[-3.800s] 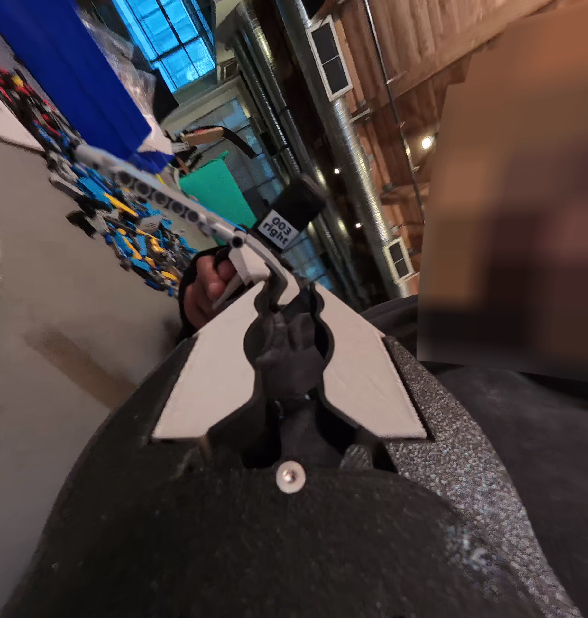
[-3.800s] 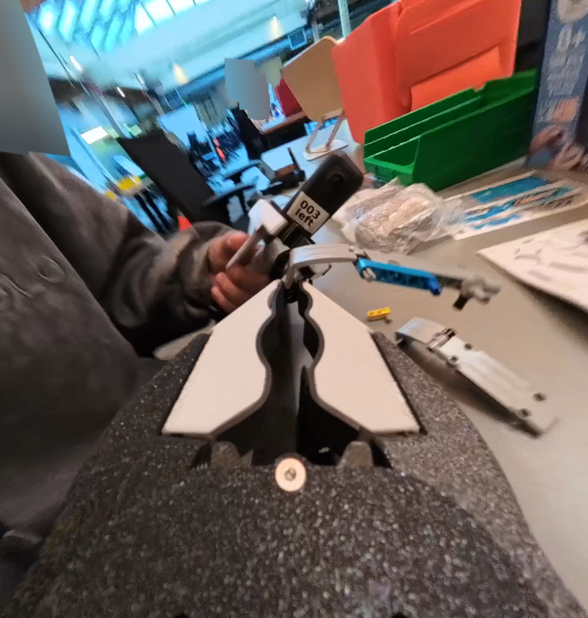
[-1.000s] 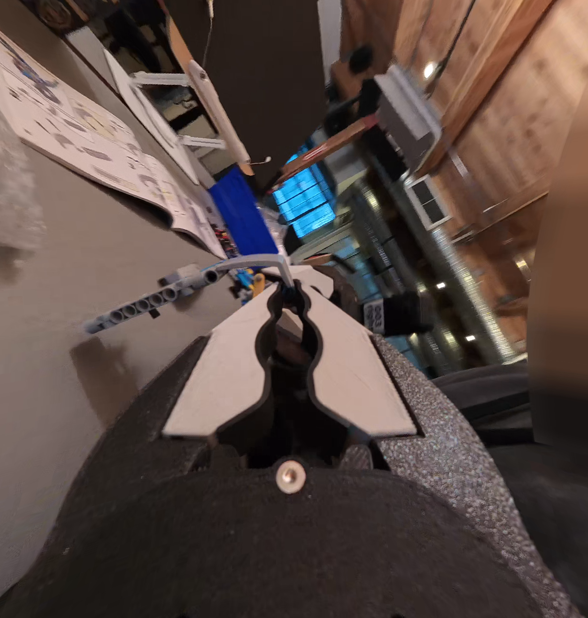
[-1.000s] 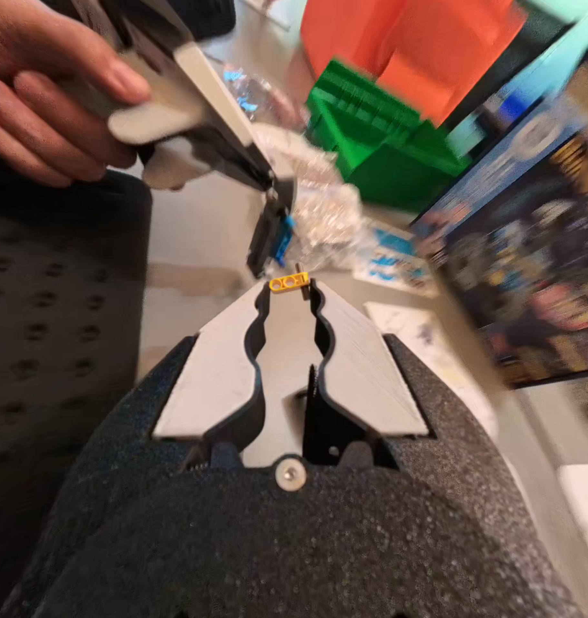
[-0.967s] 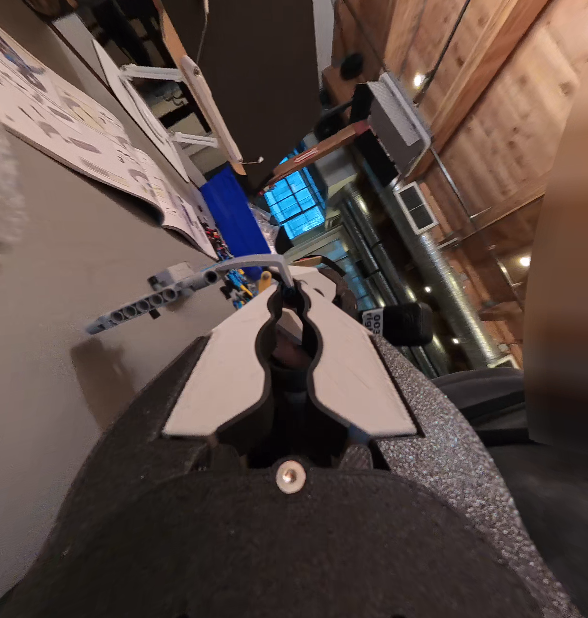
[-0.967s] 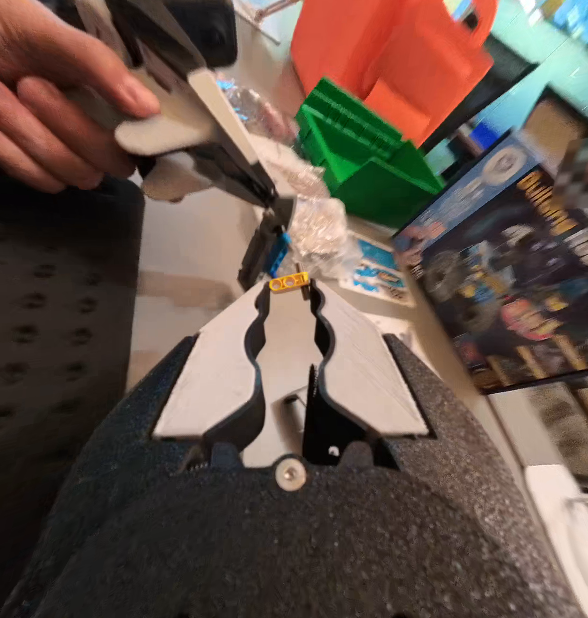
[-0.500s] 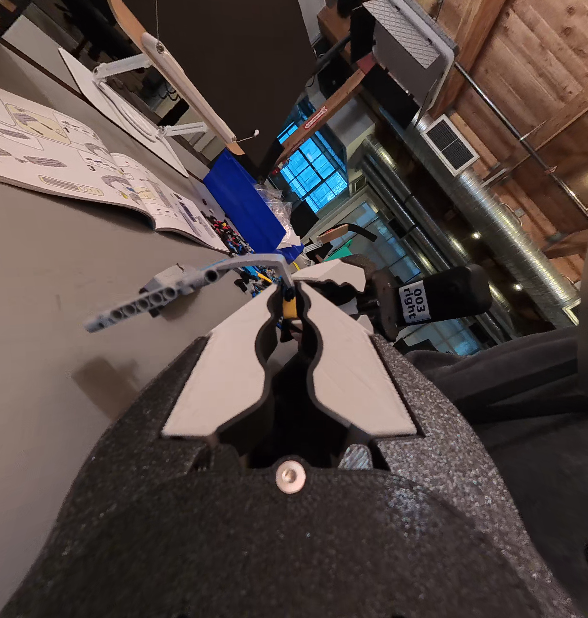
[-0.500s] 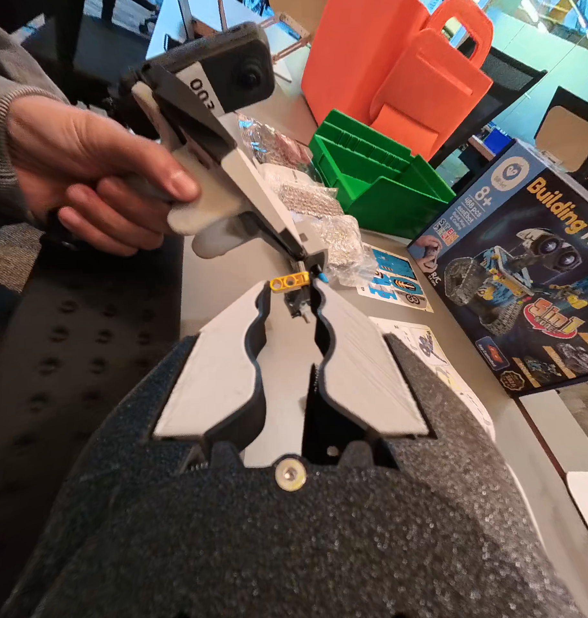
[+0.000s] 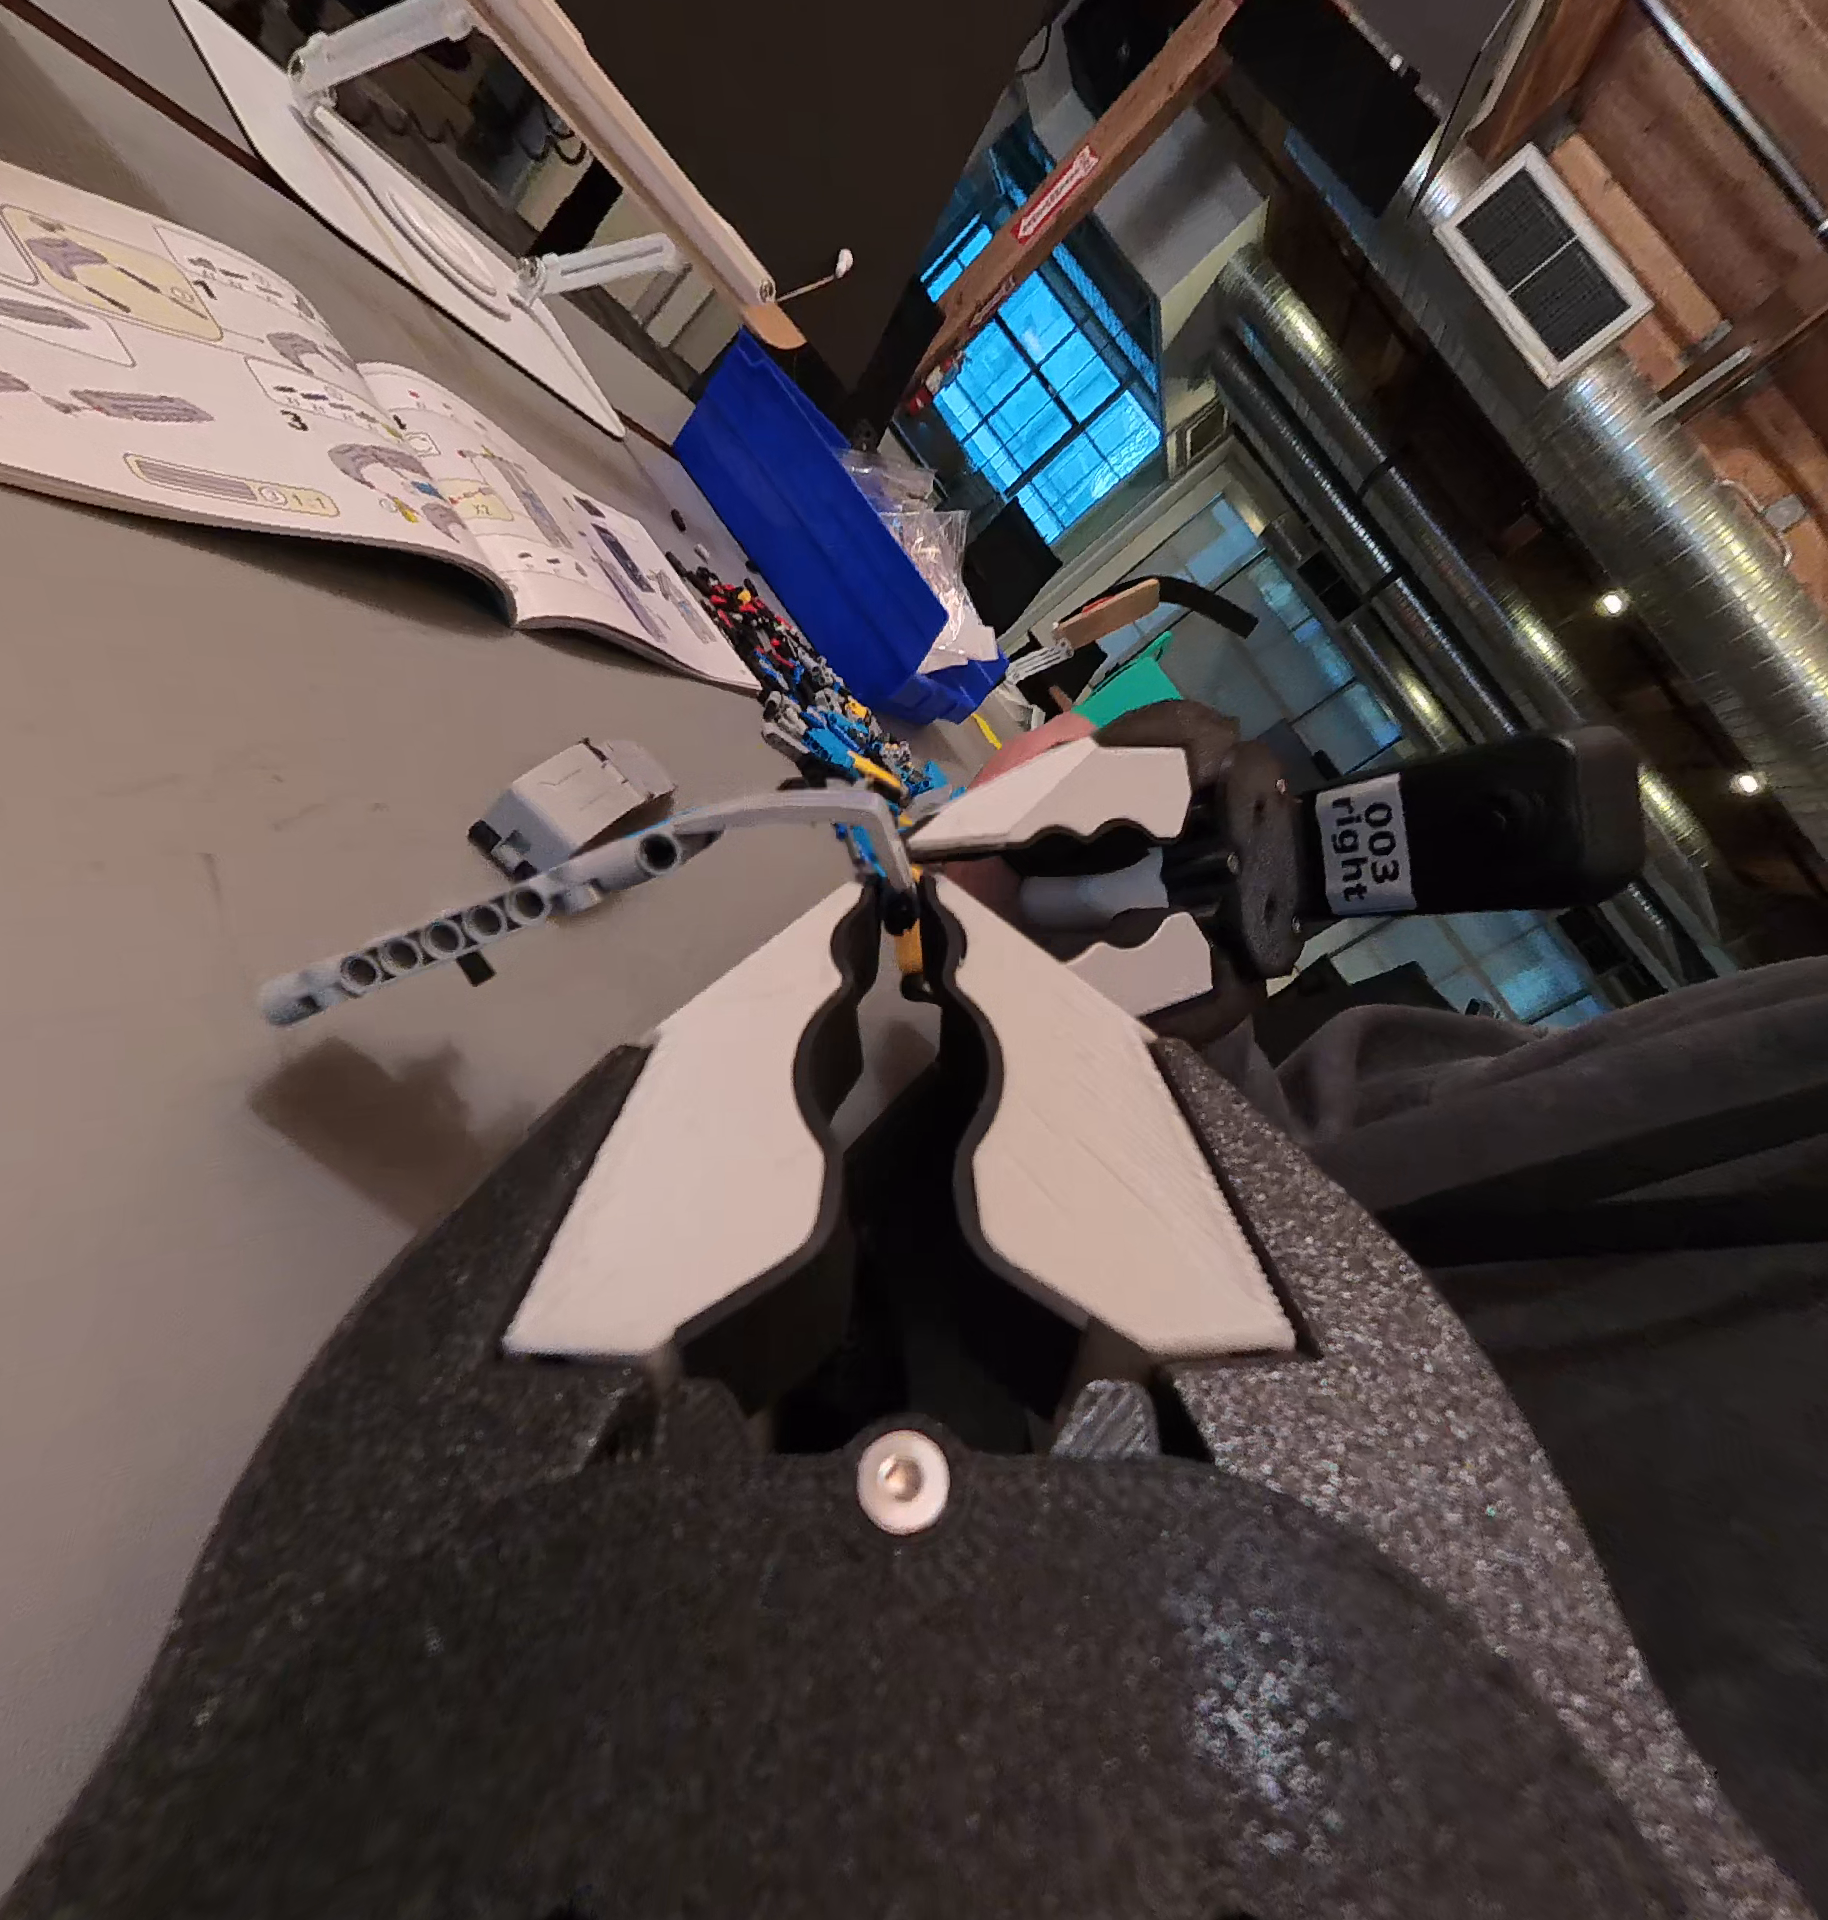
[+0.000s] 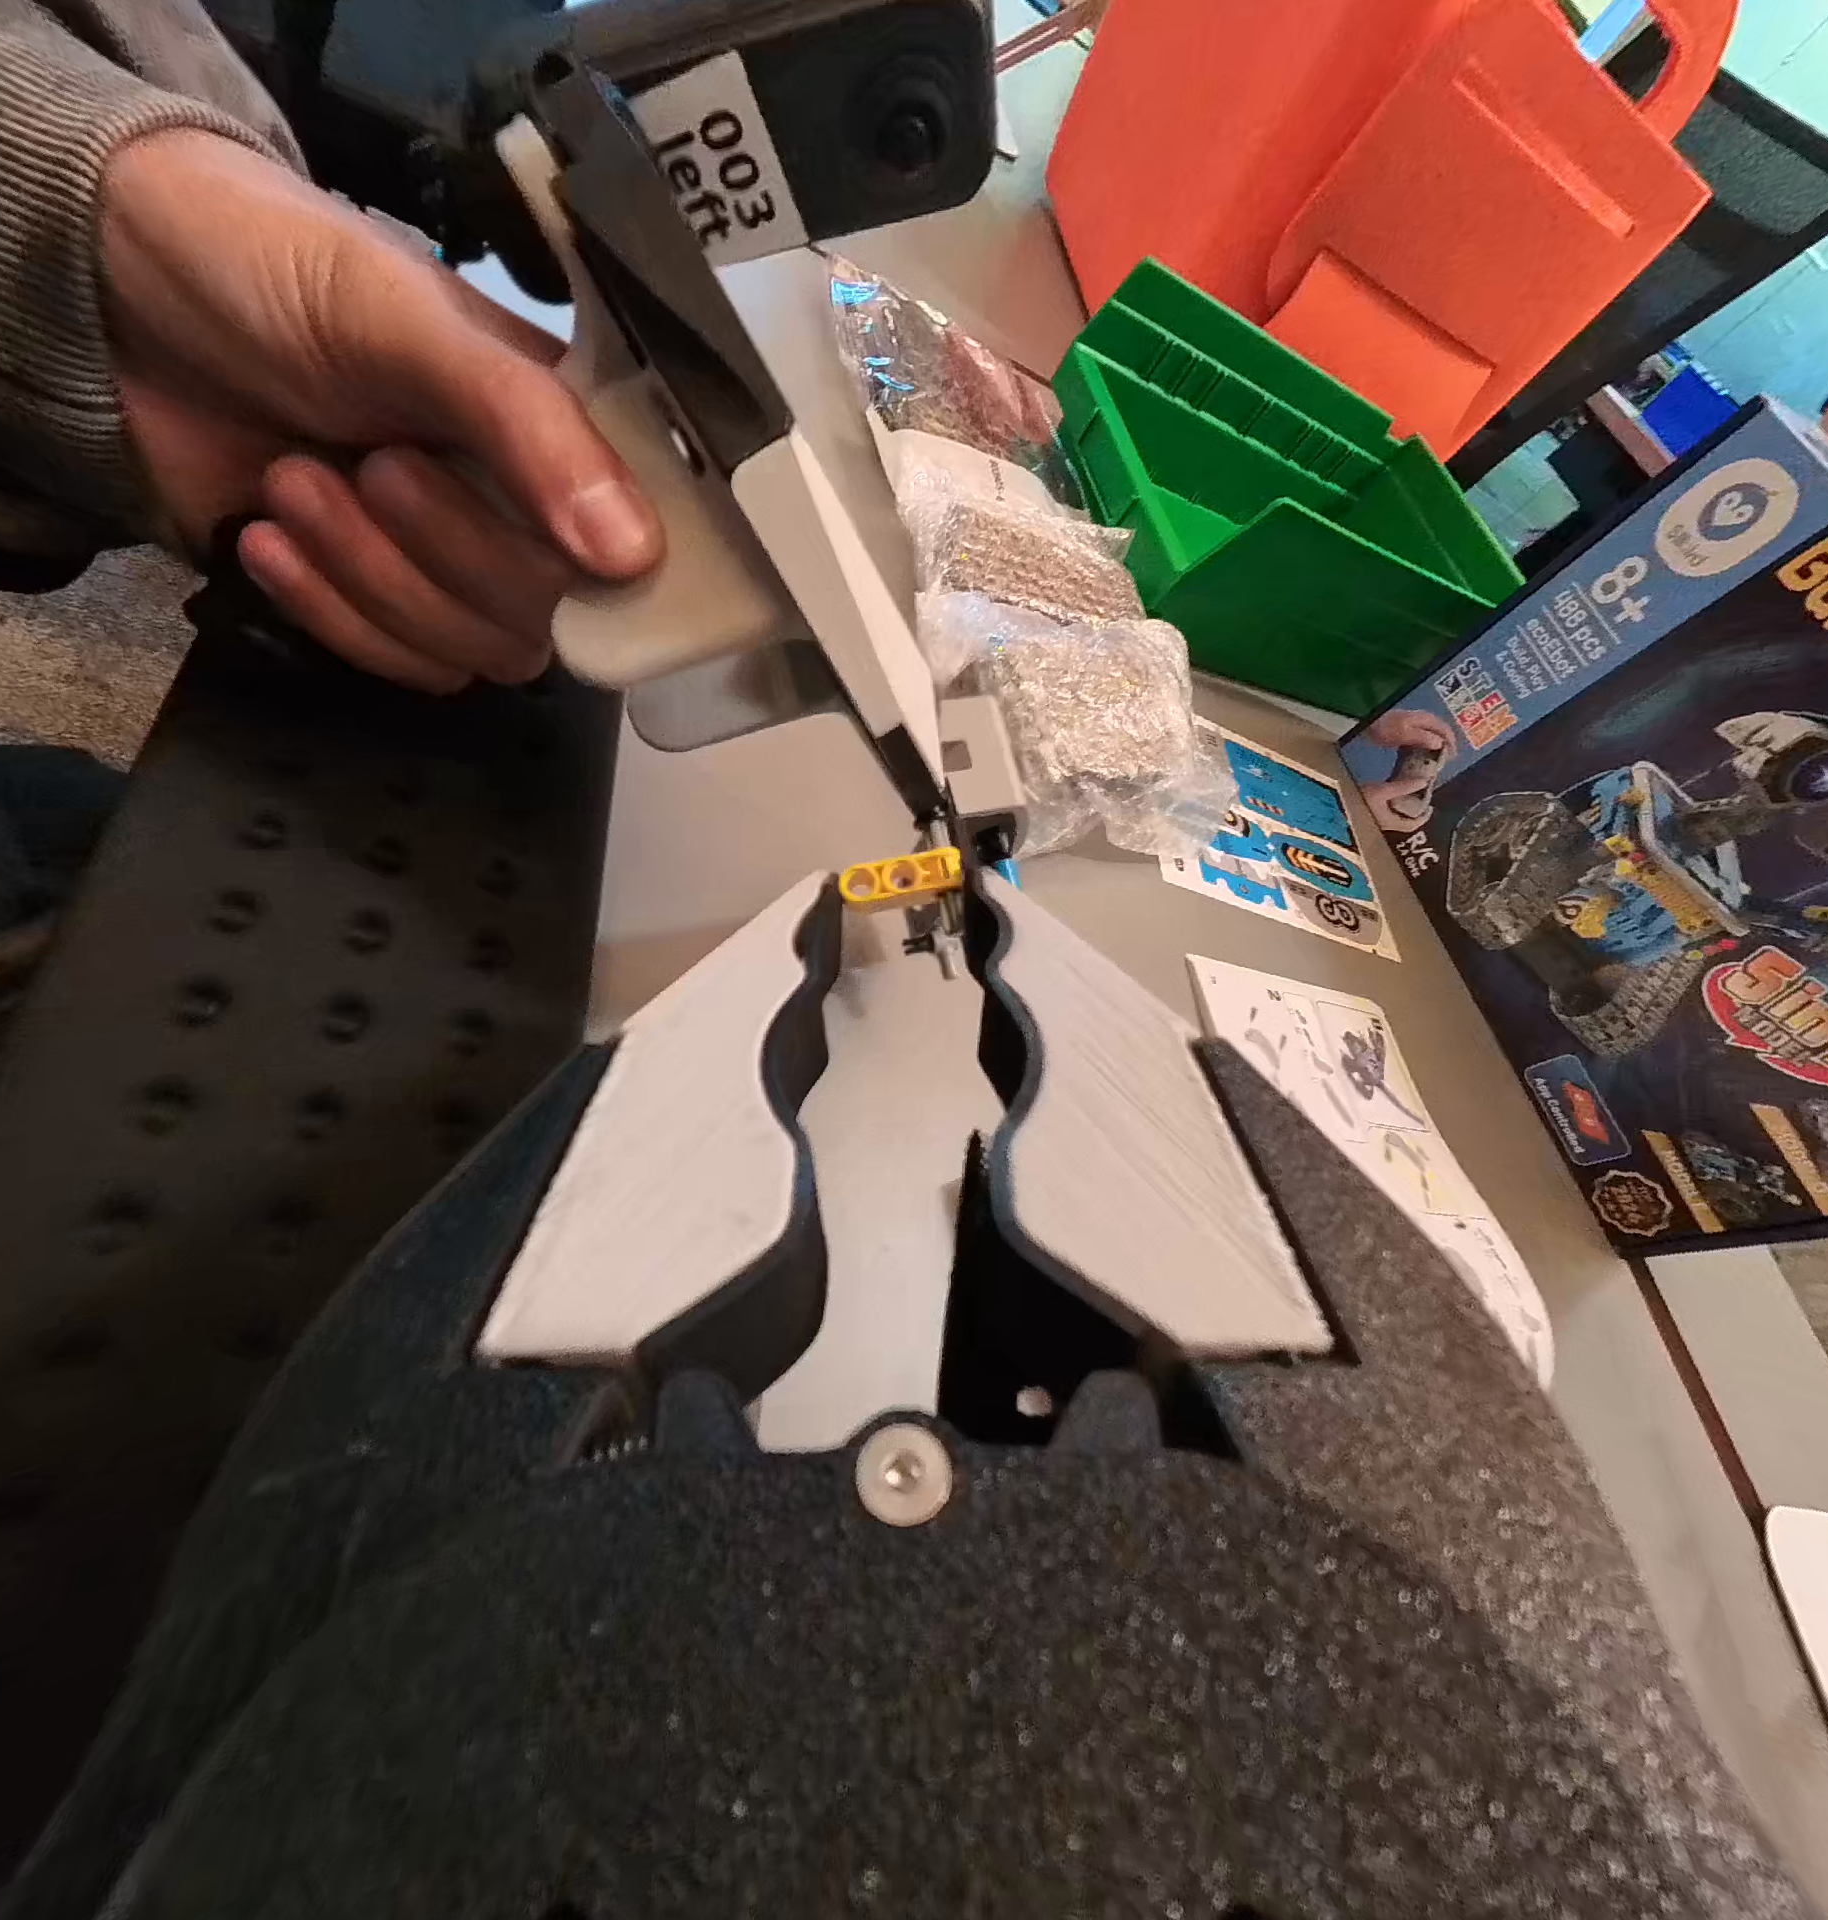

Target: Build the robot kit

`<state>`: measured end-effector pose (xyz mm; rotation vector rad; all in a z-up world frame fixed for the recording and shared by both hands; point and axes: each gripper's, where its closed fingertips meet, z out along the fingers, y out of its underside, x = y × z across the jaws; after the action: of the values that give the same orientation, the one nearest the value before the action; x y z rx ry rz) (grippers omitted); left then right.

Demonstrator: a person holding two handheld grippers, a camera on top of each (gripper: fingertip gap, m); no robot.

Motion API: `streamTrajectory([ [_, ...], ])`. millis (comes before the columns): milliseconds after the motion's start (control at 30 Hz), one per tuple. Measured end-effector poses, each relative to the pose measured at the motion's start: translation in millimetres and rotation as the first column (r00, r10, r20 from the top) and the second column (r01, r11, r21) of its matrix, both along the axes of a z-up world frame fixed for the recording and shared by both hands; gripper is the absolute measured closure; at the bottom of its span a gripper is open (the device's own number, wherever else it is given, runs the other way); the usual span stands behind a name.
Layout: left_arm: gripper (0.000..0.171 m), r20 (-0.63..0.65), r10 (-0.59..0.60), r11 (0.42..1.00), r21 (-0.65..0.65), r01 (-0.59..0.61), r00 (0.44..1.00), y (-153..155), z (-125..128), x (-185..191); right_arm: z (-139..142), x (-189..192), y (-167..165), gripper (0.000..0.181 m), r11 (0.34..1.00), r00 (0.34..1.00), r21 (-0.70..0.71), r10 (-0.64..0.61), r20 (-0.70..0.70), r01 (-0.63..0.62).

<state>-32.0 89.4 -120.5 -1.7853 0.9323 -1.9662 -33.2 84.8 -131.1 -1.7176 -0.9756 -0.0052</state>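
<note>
Grey plastic fills my left tongs point(image 9: 902, 914): they are pinched narrow on the bent end of a grey holed beam point(image 9: 442, 940), which sticks out to their left, above the table point(image 9: 110, 1143) and clear of it. My right tongs point(image 10: 905, 902) are drawn close on a small yellow beam point(image 10: 899, 878) lying crosswise between the tips, a dark pin hanging below it.

So both pieces are picked up and the two sets of tips meet, my hand point(image 10: 349, 416) bringing the left tongs in from above. The yellow beam sits right against the grey one's corner. Whether the pin is seated I cannot tell, since the fingers hide the joint.

Just beyond the left tips a grey block point(image 9: 577, 795) lies on the table, then a heap of small parts point(image 9: 822, 717), a booklet point(image 9: 266, 416) and a blue bin point(image 9: 816, 520) farther off.

Past the right tips comes bubble wrap point(image 10: 1055, 665), close behind the join. To their right lie a sticker sheet point(image 10: 1284, 842), a leaflet point(image 10: 1336, 1070) and a printed box point(image 10: 1668, 883). A green bin point(image 10: 1274, 520) stands farthest. To their left the table ends at a dark dimpled surface point(image 10: 266, 987), so open room lies mostly nearer me.
</note>
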Motion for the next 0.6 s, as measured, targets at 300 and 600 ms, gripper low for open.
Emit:
streamTrajectory([
  [300,0.166,0.026,-0.05,0.993,-0.108,0.052,0.998,-2.2,2.4,-1.0,0.0,-1.6,-2.4,0.159,0.999,0.997,-0.013,0.031,-0.067,-0.032],
  [600,0.166,-0.003,-0.019,0.998,-0.058,0.019,1.0,-1.5,-1.5,0.4,-2.5,-1.3,-2.1,0.159,0.999,0.995,-0.036,0.027,-0.092,-0.031],
])
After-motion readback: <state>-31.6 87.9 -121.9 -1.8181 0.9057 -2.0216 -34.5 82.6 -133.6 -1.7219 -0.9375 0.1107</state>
